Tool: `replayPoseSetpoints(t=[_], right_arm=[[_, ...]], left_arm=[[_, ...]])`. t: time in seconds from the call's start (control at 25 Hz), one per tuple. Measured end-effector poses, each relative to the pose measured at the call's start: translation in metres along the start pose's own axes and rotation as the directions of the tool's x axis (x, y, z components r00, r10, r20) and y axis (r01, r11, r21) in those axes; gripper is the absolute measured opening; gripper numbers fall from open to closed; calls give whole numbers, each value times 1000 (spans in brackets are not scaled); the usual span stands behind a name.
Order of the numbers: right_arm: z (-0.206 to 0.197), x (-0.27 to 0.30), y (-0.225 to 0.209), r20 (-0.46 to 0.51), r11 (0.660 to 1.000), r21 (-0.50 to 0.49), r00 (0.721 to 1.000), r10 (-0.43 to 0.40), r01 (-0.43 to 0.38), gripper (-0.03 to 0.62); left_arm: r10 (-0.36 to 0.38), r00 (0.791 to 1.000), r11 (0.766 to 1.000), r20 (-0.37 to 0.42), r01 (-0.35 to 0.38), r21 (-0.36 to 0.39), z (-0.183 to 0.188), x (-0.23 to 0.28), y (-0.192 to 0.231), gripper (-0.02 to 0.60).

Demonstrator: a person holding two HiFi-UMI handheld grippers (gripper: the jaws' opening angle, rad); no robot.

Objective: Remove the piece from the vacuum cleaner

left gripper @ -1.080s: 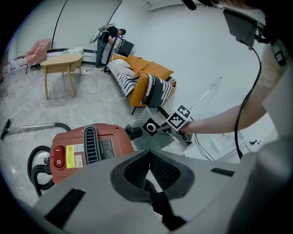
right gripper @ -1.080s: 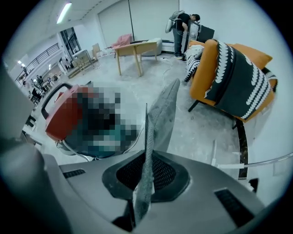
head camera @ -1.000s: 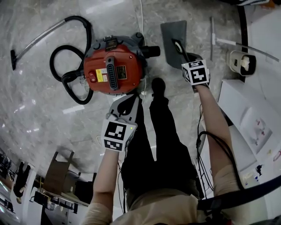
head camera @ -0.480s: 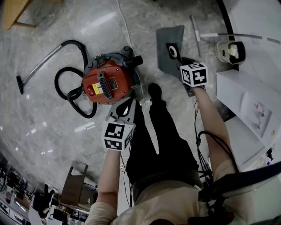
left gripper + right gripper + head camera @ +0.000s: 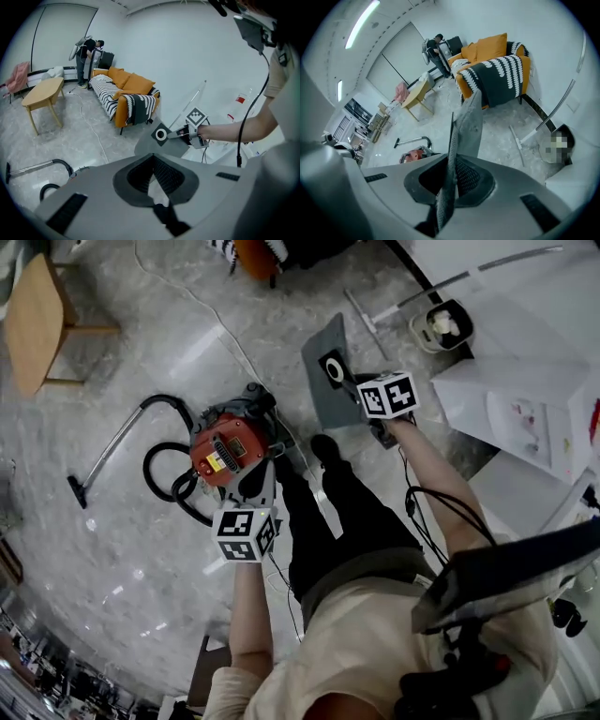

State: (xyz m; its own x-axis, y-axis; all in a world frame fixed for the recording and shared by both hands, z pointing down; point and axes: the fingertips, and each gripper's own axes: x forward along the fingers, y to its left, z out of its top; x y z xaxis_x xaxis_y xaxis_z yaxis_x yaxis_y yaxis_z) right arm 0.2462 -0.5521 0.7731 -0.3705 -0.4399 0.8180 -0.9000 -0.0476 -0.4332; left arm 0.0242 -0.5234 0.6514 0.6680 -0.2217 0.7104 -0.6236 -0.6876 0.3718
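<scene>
The red vacuum cleaner stands on the marble floor with its black hose looped at its left; it also shows low in the right gripper view. A flat grey dust bag with a black ring collar hangs in the air, clear of the machine. My right gripper is shut on its edge, and the bag rises edge-on between the jaws. My left gripper hovers over the vacuum, shut and holding nothing. From the left gripper I see the bag held out ahead.
A wooden table stands at the far left and an orange sofa with a striped throw behind it. A white bin and a white desk lie to the right. The vacuum's wand rests on the floor. A person stands far off.
Both grippers have risen, and the right one has carried the dust bag up with it. The vacuum now looks smaller and farther below, and more of the room is in view.
</scene>
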Motion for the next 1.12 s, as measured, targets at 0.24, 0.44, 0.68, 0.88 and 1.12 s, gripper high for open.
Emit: replayPoseSetpoints(t=[0.24, 0.44, 0.68, 0.88, 1.12], right_arm=[[17, -47, 34, 23, 998, -27, 998, 56, -56, 25], [26, -75, 70, 32, 991, -77, 993, 111, -108, 25], [37, -103, 103, 57, 975, -132, 981, 185, -176, 25], [42, -125, 127, 80, 962, -142, 966, 244, -232, 25], [50, -143, 165, 105, 949, -168, 953, 286, -266, 26]], left_arm=[[23, 1000, 1000, 8, -23, 12, 26, -39, -22, 3], [72, 997, 997, 36, -72, 15, 38, -77, -32, 3], [157, 982, 987, 104, -160, 12, 52, -115, -41, 3], [194, 969, 981, 150, -193, -18, 52, -143, -54, 3], [198, 960, 980, 198, -198, -19, 49, -173, -60, 3]])
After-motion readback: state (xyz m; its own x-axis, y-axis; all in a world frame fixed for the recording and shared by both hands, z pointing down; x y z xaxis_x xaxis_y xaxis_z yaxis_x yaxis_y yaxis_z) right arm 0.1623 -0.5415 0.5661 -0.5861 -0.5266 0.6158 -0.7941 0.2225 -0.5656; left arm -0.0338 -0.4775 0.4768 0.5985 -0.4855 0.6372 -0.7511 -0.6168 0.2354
